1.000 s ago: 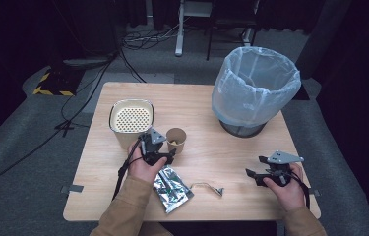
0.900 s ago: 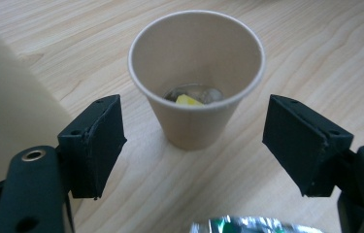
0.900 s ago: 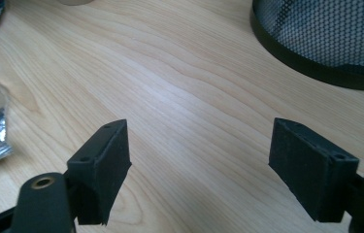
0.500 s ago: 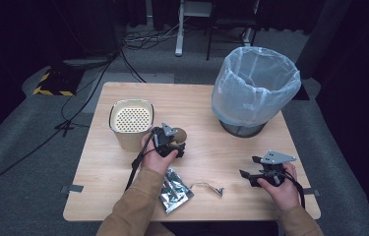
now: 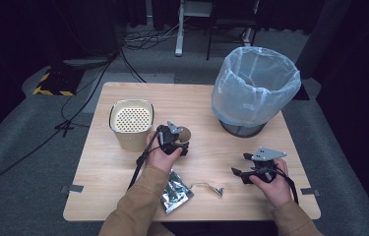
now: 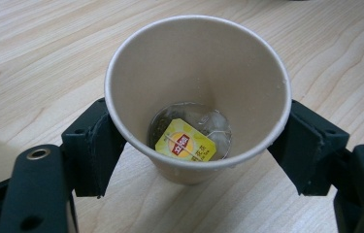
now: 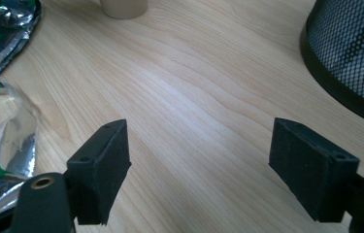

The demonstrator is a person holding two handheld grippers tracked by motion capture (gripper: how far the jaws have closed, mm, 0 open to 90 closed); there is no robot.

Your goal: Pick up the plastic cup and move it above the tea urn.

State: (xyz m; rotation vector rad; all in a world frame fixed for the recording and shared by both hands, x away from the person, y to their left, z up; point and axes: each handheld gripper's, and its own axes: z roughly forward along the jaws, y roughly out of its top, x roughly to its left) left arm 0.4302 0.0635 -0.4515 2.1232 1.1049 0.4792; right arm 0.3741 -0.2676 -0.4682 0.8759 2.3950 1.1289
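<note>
Beyond the grippers, a grey carpeted floor point(image 5: 34, 162) surrounds the wooden table point(image 5: 98, 172); black cables point(image 5: 138, 42) and a white desk leg point(image 5: 178, 29) sit in dim light

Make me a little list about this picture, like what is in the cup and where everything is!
Cup: paper cup standing upright on the wooden table
Inside cup: yellow tea bag tag at the bottom
Left gripper: one jaw on each side of the cup; whether they press it cannot be told
Right gripper: jaws wide open over bare wood, nothing between them
Bin: mesh waste bin with a plastic liner, at the table's far right
Other container: perforated-top container, left of the cup
Near edge: silver foil wrapper, with a small torn strip beside it
</note>
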